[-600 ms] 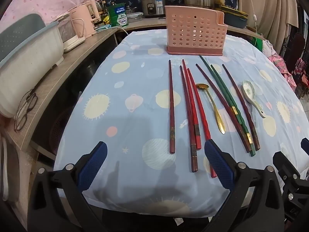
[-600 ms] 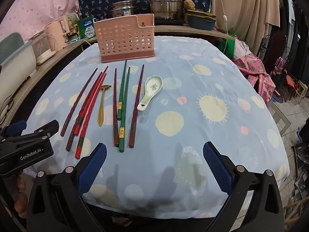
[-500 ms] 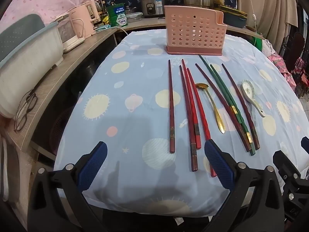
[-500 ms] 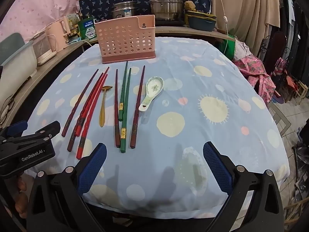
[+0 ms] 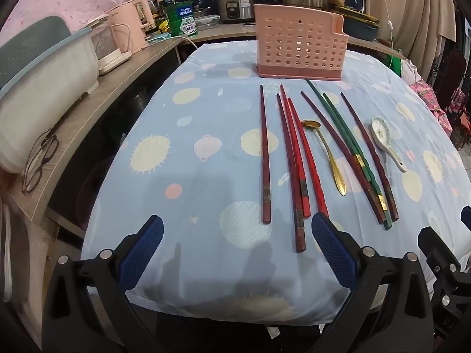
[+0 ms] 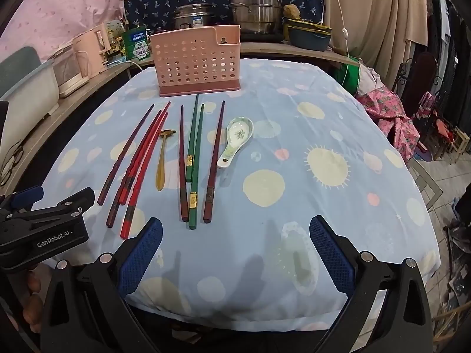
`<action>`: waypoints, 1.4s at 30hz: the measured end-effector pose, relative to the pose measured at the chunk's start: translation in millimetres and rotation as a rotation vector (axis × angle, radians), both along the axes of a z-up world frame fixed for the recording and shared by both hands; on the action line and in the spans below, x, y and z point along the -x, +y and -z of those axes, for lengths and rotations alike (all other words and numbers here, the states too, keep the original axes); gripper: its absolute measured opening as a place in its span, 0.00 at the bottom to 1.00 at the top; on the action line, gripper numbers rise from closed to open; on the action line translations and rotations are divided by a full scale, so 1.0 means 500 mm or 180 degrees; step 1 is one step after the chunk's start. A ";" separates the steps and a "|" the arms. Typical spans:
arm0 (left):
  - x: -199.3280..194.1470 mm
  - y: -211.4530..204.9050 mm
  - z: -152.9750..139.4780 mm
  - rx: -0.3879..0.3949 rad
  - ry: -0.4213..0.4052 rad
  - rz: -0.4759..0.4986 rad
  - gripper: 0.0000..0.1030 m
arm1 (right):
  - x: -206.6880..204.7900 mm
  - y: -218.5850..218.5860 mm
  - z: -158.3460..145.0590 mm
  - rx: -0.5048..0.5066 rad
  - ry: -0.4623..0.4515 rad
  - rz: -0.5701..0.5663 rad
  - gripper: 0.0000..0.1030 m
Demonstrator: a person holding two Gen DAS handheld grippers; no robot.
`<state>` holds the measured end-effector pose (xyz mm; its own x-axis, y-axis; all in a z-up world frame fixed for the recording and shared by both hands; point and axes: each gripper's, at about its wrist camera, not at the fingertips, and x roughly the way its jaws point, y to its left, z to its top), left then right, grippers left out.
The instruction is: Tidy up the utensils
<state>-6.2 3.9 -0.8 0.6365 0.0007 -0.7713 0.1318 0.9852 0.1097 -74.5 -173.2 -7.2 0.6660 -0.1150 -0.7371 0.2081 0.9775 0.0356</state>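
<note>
Eight chopsticks point(image 6: 191, 158) lie side by side on the cloth-covered surface point(image 6: 323, 206): three red, three dark maroon, two green, several with gold bands. Among them lies one slim brass spoon point(image 6: 163, 158); at their right, one glazed ceramic spoon point(image 6: 237, 138). One perforated pink plastic holder point(image 6: 197, 61) stands behind. Left hand-held gripper point(image 5: 235, 253) and right hand-held gripper point(image 6: 235, 253): spread wide, empty.

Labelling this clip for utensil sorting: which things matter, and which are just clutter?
Job:
chopsticks
gold spoon
ceramic spoon
pink holder

Lying about:
glasses
kettle
steel pots
blue dish
</note>
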 end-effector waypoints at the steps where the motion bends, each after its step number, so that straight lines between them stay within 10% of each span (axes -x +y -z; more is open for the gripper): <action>1: 0.001 0.001 0.000 0.0000 0.0000 -0.0002 0.93 | 0.001 0.000 0.000 0.0000 0.0001 0.0001 0.94; 42: 0.036 0.015 0.011 0.0076 0.0114 -0.0018 0.93 | 0.026 0.010 -0.004 -0.0025 0.0059 -0.0066 0.94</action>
